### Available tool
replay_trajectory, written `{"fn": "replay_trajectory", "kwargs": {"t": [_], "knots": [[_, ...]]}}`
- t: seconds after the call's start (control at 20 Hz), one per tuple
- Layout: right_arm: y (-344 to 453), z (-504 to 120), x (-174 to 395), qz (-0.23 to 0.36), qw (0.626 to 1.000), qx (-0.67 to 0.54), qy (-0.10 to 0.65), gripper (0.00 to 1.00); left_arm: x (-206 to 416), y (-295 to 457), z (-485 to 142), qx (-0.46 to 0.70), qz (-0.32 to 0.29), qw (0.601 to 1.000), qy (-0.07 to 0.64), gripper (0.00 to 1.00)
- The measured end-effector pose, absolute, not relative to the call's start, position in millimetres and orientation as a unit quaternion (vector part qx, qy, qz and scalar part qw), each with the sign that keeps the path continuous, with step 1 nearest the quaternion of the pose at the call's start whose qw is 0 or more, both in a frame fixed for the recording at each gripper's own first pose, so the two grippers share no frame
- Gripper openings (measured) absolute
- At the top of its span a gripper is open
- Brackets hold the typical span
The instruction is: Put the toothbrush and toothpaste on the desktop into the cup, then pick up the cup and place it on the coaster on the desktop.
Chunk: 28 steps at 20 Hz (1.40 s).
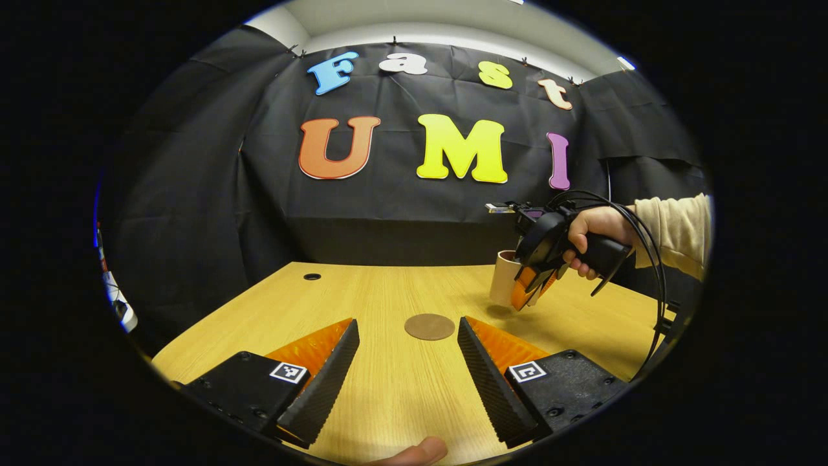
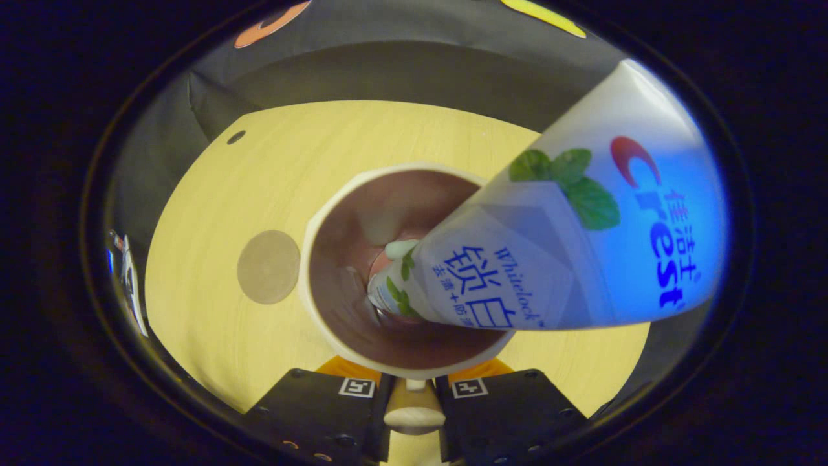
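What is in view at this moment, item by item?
Table: one, light wood, fills the foreground.
Coaster: one, brown, round, flat on the table, apart from the cup.
Cup: one, pale outside, dark inside, upright on the table.
Toothpaste: one, white and blue tube, cap end down in the cup, leaning on its rim.
Cable: one, black, looping from the right tool.
Left tool: open, low over the table.
Right tool: at the cup's wall.
Hand: one, pale sleeve, holding the right tool.
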State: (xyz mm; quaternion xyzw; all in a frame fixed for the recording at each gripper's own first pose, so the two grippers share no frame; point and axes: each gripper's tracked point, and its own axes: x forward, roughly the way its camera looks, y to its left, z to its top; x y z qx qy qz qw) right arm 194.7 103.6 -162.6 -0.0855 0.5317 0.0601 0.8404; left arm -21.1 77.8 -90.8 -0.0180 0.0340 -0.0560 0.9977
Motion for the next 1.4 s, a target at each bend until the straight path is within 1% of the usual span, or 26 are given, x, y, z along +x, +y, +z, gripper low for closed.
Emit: {"fn": "replay_trajectory", "kwargs": {"t": [0.35,0.55,0.85,1.0,1.1,1.2,1.25,1.3,1.35,1.4], "knots": [[189,-177,189,0.109,0.826,-0.121,0.539,0.27,-34,121,-95,-0.013,-0.024,0.999,0.028,0.98],[226,-193,188,0.129,0.817,-0.147,0.543,0.27,-38,130,-97,-0.019,-0.023,0.999,0.022,0.97],[248,-203,190,0.133,0.807,-0.159,0.554,0.28,-37,136,-101,-0.019,-0.020,0.999,0.024,0.97],[239,-202,188,0.139,0.805,-0.154,0.555,0.29,-33,134,-108,-0.029,-0.020,0.999,0.035,0.97],[238,-199,184,0.143,0.809,-0.145,0.551,0.36,-32,133,-109,-0.030,-0.019,0.999,0.039,0.97],[246,-192,173,0.158,0.813,-0.123,0.547,0.57,-30,131,-110,-0.021,-0.016,0.999,0.041,0.97],[247,-188,167,0.163,0.815,-0.113,0.544,0.75,-30,128,-109,-0.013,-0.017,0.999,0.041,0.97],[247,-185,165,0.166,0.821,-0.106,0.535,0.82,-32,126,-108,-0.004,-0.014,0.999,0.039,0.97],[246,-181,162,0.167,0.828,-0.101,0.526,0.94,-36,126,-107,0.003,-0.010,0.999,0.039,0.97],[246,-174,154,0.172,0.834,-0.091,0.516,0.98,-39,123,-108,0.006,-0.011,0.999,0.039,0.97]]}}
